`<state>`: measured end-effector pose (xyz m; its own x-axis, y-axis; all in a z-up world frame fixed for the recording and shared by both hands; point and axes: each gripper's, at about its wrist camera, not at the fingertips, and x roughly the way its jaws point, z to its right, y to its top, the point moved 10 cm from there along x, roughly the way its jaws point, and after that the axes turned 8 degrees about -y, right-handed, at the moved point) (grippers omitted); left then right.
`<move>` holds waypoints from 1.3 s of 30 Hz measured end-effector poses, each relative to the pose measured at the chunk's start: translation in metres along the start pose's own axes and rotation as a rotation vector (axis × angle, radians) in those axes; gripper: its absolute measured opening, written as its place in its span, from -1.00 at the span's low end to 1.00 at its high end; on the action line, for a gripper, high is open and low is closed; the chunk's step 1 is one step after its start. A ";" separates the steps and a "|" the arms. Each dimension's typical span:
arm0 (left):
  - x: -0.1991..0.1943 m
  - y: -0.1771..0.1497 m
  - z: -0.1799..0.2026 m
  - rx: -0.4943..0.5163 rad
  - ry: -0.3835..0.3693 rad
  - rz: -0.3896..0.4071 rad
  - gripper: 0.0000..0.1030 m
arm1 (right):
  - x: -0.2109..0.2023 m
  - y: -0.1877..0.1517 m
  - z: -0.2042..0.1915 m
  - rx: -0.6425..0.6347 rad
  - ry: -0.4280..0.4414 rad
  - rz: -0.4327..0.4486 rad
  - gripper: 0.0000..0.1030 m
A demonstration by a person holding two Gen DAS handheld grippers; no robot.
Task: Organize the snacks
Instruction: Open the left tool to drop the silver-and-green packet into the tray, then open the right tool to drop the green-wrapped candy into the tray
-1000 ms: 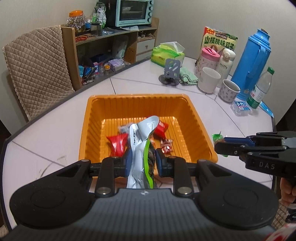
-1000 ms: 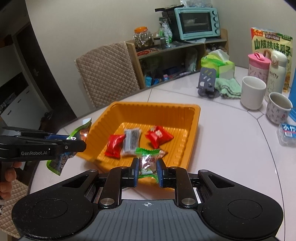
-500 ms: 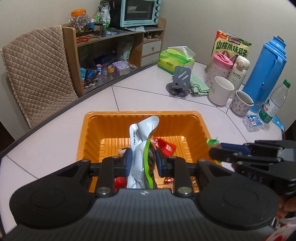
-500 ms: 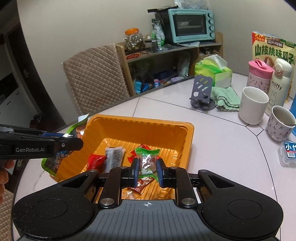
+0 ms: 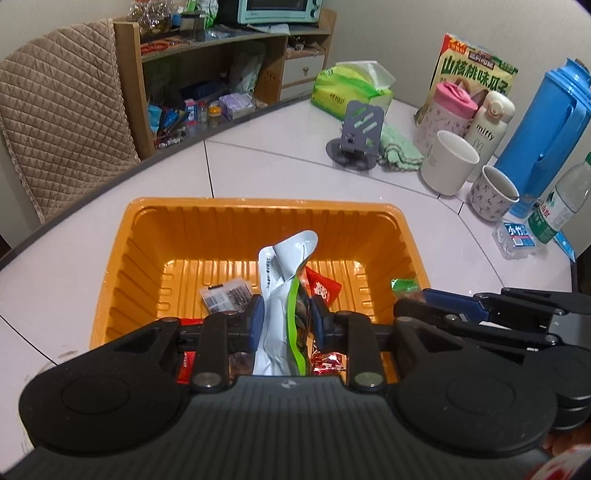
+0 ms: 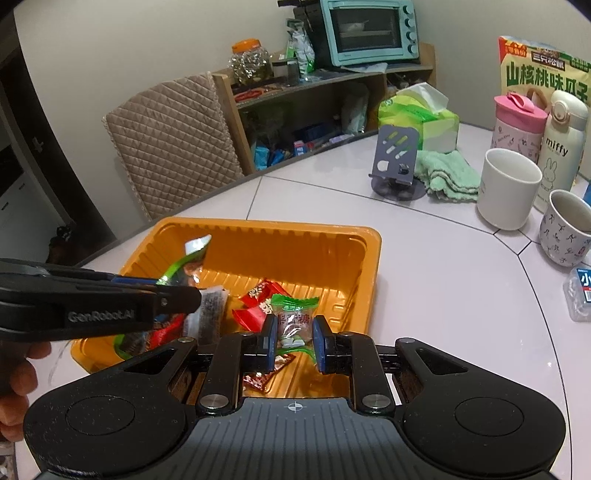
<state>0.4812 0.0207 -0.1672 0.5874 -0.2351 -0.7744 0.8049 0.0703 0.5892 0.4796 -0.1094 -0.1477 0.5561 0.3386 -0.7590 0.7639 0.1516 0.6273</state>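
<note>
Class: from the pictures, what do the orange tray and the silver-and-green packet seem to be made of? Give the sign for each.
Orange ribbed tray: probably thin moulded plastic, glossy; ribbed walls catch highlights.
Silver-and-green snack packet, in the left hand-held gripper: likely foil-lined plastic film; it creases and shines.

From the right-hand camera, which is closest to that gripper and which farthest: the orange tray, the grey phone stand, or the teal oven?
1. Orange tray, directly beneath the right gripper.
2. Grey phone stand, mid-table, ahead and right.
3. Teal oven, on the back shelf.
</note>
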 end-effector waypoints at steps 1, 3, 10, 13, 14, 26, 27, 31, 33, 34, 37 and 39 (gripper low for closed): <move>0.002 -0.001 0.000 -0.001 0.001 -0.004 -0.53 | 0.001 0.000 0.001 0.000 0.000 -0.001 -0.60; 0.006 -0.002 0.000 -0.002 0.004 -0.012 -0.53 | 0.002 -0.001 0.002 0.000 -0.002 -0.003 -0.60; 0.014 -0.002 0.002 -0.001 0.008 -0.024 -0.53 | 0.003 -0.001 0.004 0.007 -0.006 -0.003 -0.60; 0.014 0.000 0.004 0.001 0.002 -0.017 -0.53 | 0.004 0.000 0.004 0.008 -0.007 -0.003 -0.60; 0.013 0.001 0.005 0.009 0.003 -0.010 -0.53 | 0.004 0.000 0.004 0.008 -0.006 -0.003 -0.60; -0.002 0.003 -0.010 0.006 0.035 0.007 -0.52 | 0.001 0.005 0.002 0.011 -0.001 0.009 -0.60; -0.003 0.003 -0.012 0.003 0.036 0.008 -0.52 | 0.001 0.005 0.002 0.010 -0.001 0.009 -0.60; -0.008 0.001 -0.018 -0.008 0.044 0.008 -0.50 | 0.001 0.007 -0.002 0.007 0.001 0.015 -0.60; -0.010 0.000 -0.020 -0.014 0.046 0.011 -0.48 | 0.002 0.009 -0.003 0.013 -0.001 0.021 -0.60; -0.011 -0.001 -0.022 -0.016 0.049 0.013 -0.45 | 0.001 0.010 -0.003 0.019 -0.001 0.030 -0.59; -0.016 -0.001 -0.025 -0.021 0.053 0.020 -0.40 | 0.000 0.014 -0.003 0.026 0.014 0.044 -0.59; -0.019 -0.001 -0.026 -0.026 0.055 0.025 -0.34 | -0.001 0.017 -0.002 0.040 0.015 0.059 -0.59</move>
<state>0.4716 0.0505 -0.1594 0.6101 -0.1791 -0.7718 0.7917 0.1007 0.6025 0.4915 -0.1051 -0.1359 0.5956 0.3592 -0.7185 0.7430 0.0936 0.6627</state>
